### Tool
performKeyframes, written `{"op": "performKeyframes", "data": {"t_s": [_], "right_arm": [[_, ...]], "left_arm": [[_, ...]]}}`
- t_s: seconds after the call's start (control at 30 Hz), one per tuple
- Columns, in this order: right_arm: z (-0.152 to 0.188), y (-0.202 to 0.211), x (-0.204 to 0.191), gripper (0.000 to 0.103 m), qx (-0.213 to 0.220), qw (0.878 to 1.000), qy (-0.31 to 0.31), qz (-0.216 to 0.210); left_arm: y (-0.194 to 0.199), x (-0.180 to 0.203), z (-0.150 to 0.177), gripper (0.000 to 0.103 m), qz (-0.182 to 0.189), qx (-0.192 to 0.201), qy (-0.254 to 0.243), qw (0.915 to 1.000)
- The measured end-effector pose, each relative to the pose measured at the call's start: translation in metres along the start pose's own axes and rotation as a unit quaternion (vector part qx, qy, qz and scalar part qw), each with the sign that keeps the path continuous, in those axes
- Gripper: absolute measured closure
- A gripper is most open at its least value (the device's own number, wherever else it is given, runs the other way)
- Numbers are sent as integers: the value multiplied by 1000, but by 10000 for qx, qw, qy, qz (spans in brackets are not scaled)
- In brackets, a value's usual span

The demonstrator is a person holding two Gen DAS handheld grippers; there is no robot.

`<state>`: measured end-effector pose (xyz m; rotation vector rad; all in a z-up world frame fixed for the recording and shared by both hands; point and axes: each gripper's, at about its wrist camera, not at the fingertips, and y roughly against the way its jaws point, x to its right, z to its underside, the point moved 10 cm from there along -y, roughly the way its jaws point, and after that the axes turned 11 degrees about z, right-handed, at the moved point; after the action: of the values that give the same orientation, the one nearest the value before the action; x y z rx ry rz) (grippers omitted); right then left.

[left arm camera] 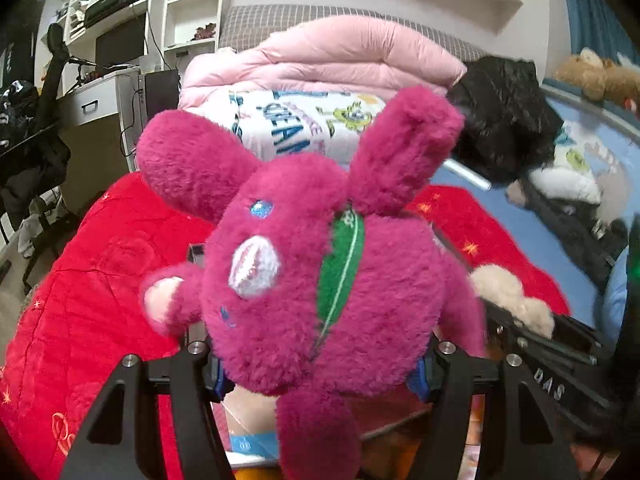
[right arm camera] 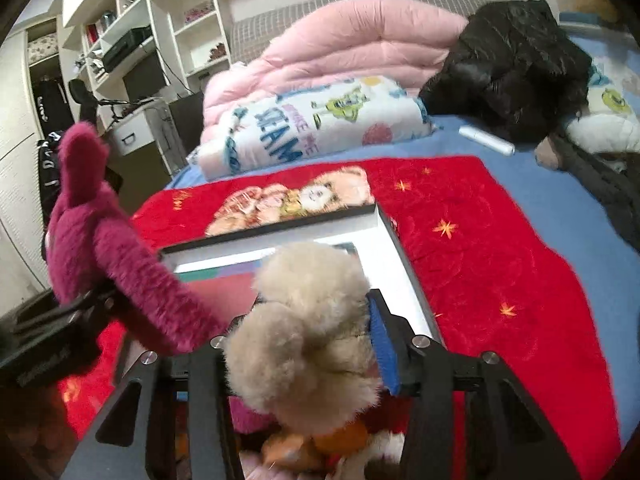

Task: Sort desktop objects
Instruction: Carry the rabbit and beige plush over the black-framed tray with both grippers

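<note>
Plush toys fill both views. My left gripper (left arm camera: 320,364) has its fingers closed around a magenta bunny (left arm camera: 316,264), centre frame, ears pointing toward the upper frame. My right gripper (right arm camera: 304,356) clamps a beige plush (right arm camera: 304,332) at lower centre, directly above an open white box (right arm camera: 384,236) on the red blanket (right arm camera: 500,264). The right hand seems nearer the box.

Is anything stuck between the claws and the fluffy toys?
No. The left claw is already squeezing the magenta plush bunny, and the right claw is squeezing the beige plush toy. Nothing sits between them.
</note>
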<state>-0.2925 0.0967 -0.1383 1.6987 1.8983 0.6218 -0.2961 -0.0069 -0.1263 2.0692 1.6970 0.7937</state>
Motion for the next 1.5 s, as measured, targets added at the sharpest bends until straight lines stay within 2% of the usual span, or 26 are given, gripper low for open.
{"op": "performKeyframes", "data": {"t_s": [0.07, 0.17, 0.27, 0.37, 0.6, 0.87, 1.17, 1.5], "right_arm": [[7, -25, 4, 60, -227, 9996, -189, -18], [16, -40, 7, 60, -443, 9976, -476, -233], [15, -35, 6, 60, -364, 9981, -431, -236], [16, -34, 5, 60, -352, 9984, -403, -207], [23, -41, 8, 61, -472, 9980, -408, -71], [31, -56, 25, 61, -662, 9926, -984, -259], [31, -57, 26, 60, -666, 9920, -1035, -298], [32, -56, 24, 52, -681, 9908, -1096, -399]], "left_arm": [[-10, -3, 5, 37, 28, 35, -17, 10000], [-13, -14, 13, 37, 58, 88, 95, 9999], [-16, -18, 14, 37, 131, 76, 229, 9996], [-19, -14, 15, 36, -4, 102, -2, 9999], [-39, -16, 30, 36, -95, -174, -18, 9998], [-57, -9, 46, 36, -201, -427, -179, 9987], [-54, -9, 53, 35, -219, -428, -200, 9986], [-55, -12, 49, 27, -387, -504, -298, 9975]]}}
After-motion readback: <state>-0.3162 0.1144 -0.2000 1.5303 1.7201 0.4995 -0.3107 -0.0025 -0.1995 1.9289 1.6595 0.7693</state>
